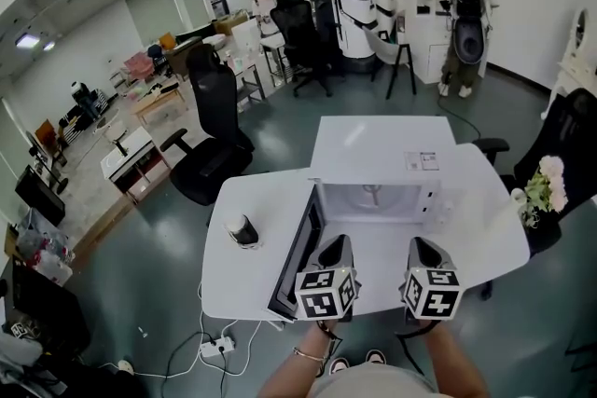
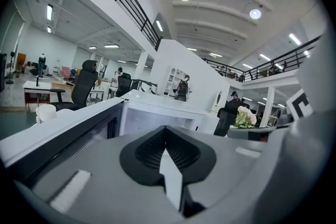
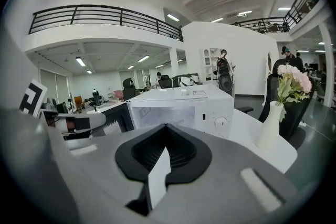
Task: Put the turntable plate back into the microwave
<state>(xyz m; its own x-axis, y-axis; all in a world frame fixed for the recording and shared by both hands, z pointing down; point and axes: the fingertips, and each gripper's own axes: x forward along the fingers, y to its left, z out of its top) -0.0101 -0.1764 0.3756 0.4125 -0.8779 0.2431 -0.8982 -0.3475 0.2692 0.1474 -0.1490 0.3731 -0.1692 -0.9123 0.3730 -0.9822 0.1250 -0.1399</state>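
Cup (image 1: 242, 230) left of microwave (image 1: 378, 152), vase (image 3: 270, 127) right

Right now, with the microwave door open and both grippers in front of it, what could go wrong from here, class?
1. The open door stands right beside the left gripper; a sideways swing could hit it.
2. The vase of flowers stands near the edge of the table on the side of the right gripper, and a wide move could topple it.

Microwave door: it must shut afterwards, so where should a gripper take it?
Probably the door, at its free edge nearest the person, from the left: it stands swung wide, hinged at the cavity's left, leaving that edge exposed with most leverage.
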